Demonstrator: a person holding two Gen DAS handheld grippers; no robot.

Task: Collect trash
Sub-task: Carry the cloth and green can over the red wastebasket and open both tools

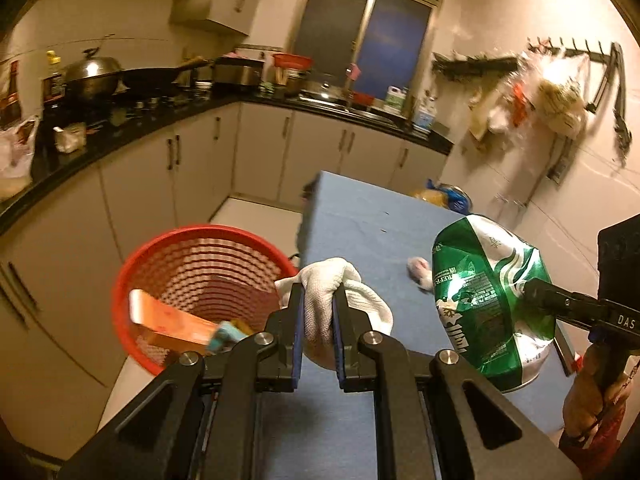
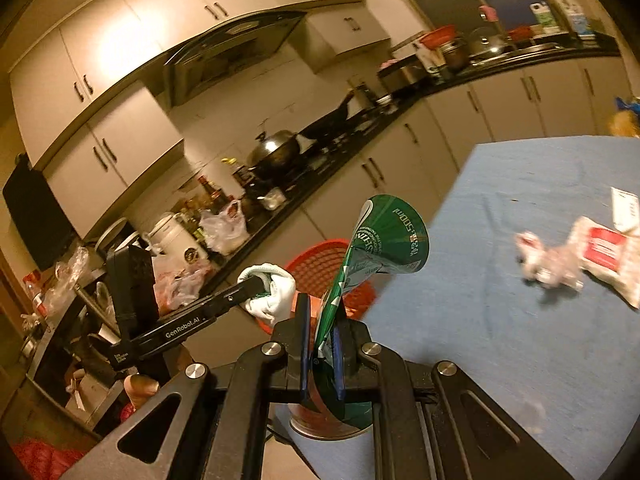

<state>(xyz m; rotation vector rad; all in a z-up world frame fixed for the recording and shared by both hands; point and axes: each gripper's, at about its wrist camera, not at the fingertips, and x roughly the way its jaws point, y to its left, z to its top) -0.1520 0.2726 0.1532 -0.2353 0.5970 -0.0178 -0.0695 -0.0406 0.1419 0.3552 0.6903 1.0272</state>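
My left gripper (image 1: pixel 319 300) is shut on a white knitted glove (image 1: pixel 340 292) at the left edge of the blue table (image 1: pixel 360 216), beside the red mesh basket (image 1: pixel 200 276). The basket stands on the floor and holds an orange packet (image 1: pixel 172 320). My right gripper (image 2: pixel 322 320) is shut on a crushed green can (image 2: pixel 384 240) and holds it above the table; the can also shows in the left wrist view (image 1: pixel 488 300). A crumpled pink-white wrapper (image 2: pixel 548 264) and a red-and-white packet (image 2: pixel 608 256) lie on the table.
A black kitchen counter (image 1: pixel 132 128) with pots, bottles and bags runs along the left and back walls above white cabinets. Bags hang on a rack (image 1: pixel 536 92) on the right wall. A blue and yellow bag (image 1: pixel 444 196) sits beyond the table's far end.
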